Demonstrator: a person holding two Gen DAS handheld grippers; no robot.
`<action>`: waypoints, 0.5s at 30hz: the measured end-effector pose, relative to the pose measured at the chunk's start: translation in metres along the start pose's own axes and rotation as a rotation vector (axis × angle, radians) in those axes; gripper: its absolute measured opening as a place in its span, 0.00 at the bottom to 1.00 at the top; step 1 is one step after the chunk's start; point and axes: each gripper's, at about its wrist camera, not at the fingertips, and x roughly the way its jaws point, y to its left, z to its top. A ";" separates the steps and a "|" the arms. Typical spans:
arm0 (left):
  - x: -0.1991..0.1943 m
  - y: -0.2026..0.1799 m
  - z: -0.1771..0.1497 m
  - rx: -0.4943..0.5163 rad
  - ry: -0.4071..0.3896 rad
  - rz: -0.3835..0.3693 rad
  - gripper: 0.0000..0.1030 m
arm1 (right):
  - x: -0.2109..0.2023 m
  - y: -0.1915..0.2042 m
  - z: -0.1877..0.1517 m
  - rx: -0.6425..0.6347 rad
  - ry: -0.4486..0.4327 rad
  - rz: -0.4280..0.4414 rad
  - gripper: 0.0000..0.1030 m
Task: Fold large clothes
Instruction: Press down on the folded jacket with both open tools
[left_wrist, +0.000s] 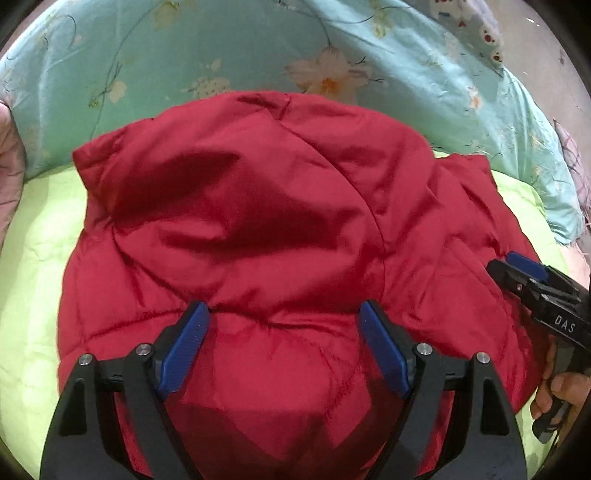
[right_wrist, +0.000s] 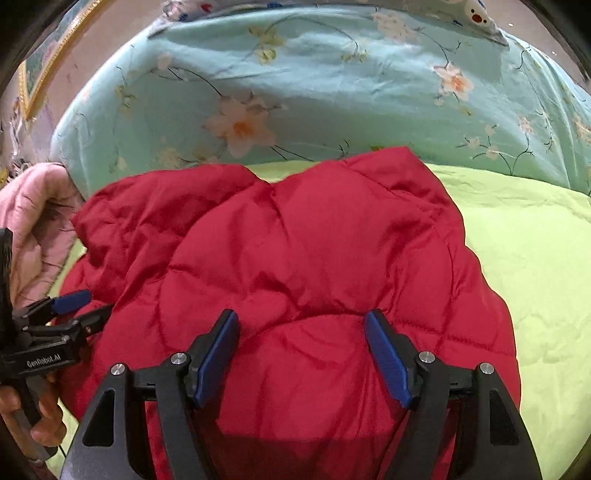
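Your left gripper (left_wrist: 284, 314) and right gripper (right_wrist: 301, 323) both stand wide over the near edge of the red puffy jacket (left_wrist: 240, 221), holding nothing; close too shallow and the slick shell may slip out; the jacket lies bunched on the green sheet (right_wrist: 535, 258), so a lift could drag hidden layers toward the floral quilt (right_wrist: 295, 81).

Jacket (left_wrist: 258, 221): red, quilted and puffy, smooth shiny fabric with stitched panels. Lies spread in a rumpled heap on a lime-green sheet (right_wrist: 535, 258), its far edge near a teal floral quilt (right_wrist: 332, 92). Surface creased, with raised folds; one bunched part lies toward the right in the left wrist view.
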 end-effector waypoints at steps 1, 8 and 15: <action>0.004 0.001 0.003 -0.006 0.007 -0.002 0.82 | 0.004 -0.003 0.002 0.009 0.007 0.000 0.71; 0.033 0.003 0.023 -0.013 0.043 0.002 0.82 | 0.028 -0.023 0.012 0.054 0.034 -0.030 0.71; 0.056 0.006 0.038 -0.024 0.053 0.006 0.85 | 0.050 -0.041 0.023 0.091 0.056 -0.023 0.72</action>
